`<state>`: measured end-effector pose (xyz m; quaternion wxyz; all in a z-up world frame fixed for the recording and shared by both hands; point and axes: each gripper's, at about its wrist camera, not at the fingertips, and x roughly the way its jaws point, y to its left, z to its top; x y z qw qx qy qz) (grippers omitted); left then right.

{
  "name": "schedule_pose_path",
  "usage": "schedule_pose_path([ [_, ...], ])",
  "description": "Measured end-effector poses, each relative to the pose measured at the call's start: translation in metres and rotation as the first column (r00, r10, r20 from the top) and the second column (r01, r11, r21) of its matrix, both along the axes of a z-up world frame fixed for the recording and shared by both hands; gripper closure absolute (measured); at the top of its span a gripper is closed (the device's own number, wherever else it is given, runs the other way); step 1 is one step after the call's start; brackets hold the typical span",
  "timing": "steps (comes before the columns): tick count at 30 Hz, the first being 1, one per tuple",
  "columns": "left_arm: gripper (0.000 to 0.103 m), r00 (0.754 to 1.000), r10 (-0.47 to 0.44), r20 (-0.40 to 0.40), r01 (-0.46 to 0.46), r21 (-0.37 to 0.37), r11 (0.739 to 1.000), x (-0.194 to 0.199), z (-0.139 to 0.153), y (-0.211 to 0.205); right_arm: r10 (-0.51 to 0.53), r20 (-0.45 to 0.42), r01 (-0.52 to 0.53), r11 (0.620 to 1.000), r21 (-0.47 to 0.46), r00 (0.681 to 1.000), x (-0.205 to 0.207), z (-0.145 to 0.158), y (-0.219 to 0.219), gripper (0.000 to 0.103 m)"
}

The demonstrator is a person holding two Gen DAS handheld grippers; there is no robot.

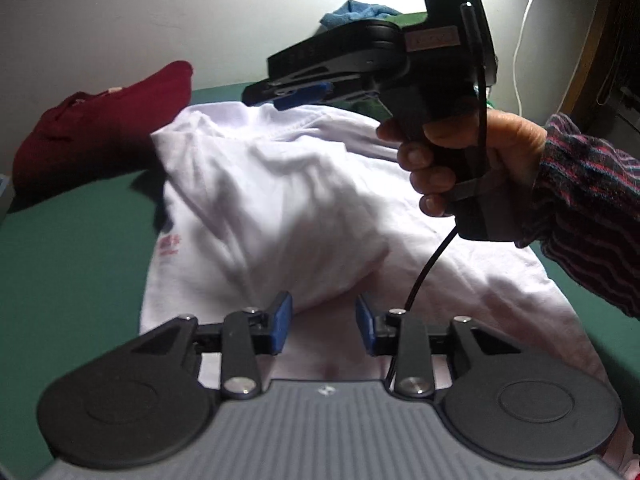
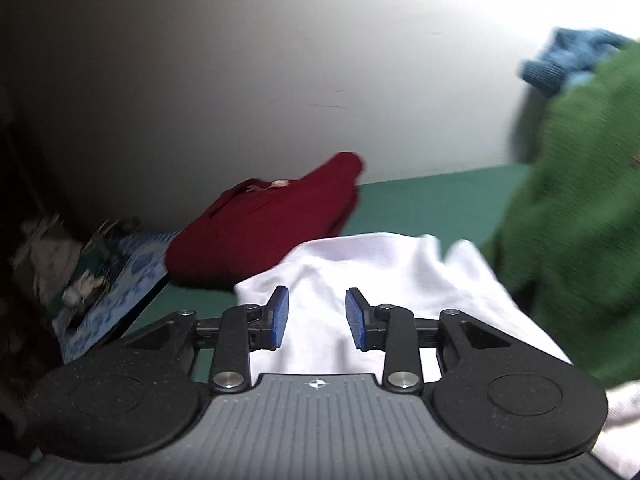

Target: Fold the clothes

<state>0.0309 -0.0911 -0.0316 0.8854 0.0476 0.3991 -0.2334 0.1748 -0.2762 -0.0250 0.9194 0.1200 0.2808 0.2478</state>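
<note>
A crumpled white T-shirt [image 1: 280, 200] with a small red print lies spread on the green table [image 1: 60, 264]. My left gripper [image 1: 325, 320] hovers open over its near edge, and no fabric is pinched between the blue pads [image 1: 282, 320]. A hand [image 1: 472, 160] in a striped sleeve holds my right gripper [image 1: 276, 94] above the shirt's far edge. In the right wrist view the right gripper [image 2: 316, 316] is open over the white T-shirt [image 2: 380, 272], with nothing held between its pads.
A folded dark red garment [image 1: 100, 128] [image 2: 272, 224] sits at the back left by the wall. A green garment [image 2: 580, 220] and a blue knit [image 2: 568, 60] pile up on the right. A blue patterned item [image 2: 120, 276] lies off the table's left edge. A white cable [image 1: 524, 40] hangs down the wall.
</note>
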Motion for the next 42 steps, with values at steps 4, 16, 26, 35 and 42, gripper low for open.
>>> schedule_pose_path([
  [4, 0.067, 0.996, 0.082, -0.040, -0.081, 0.019, 0.997, 0.010, -0.016, 0.017, 0.078, -0.009, -0.079, 0.986, -0.149, 0.997, 0.026, -0.002, 0.055, 0.065],
  [16, 0.050, 0.995, 0.102, -0.011, -0.101, 0.036, 0.994, -0.004, -0.026, 0.019, 0.014, -0.264, 0.040, 0.980, 0.196, 0.964, 0.087, -0.042, 0.044, 0.086],
  [26, 0.034, 0.997, 0.078, 0.003, -0.078, 0.047, 0.996, -0.008, -0.031, 0.020, 0.088, -0.180, -0.051, 0.979, 0.198, 0.980, 0.057, -0.024, 0.025, 0.061],
  [35, 0.030, 0.996, 0.094, -0.005, -0.093, 0.039, 0.995, -0.008, -0.031, 0.025, 0.149, -0.085, -0.153, 0.987, -0.051, 0.985, 0.031, -0.009, 0.038, 0.093],
  [42, 0.026, 0.995, 0.096, 0.000, -0.096, 0.049, 0.994, -0.010, -0.032, 0.023, 0.061, -0.137, -0.066, 0.997, -0.035, 0.989, 0.037, -0.017, 0.014, 0.062],
])
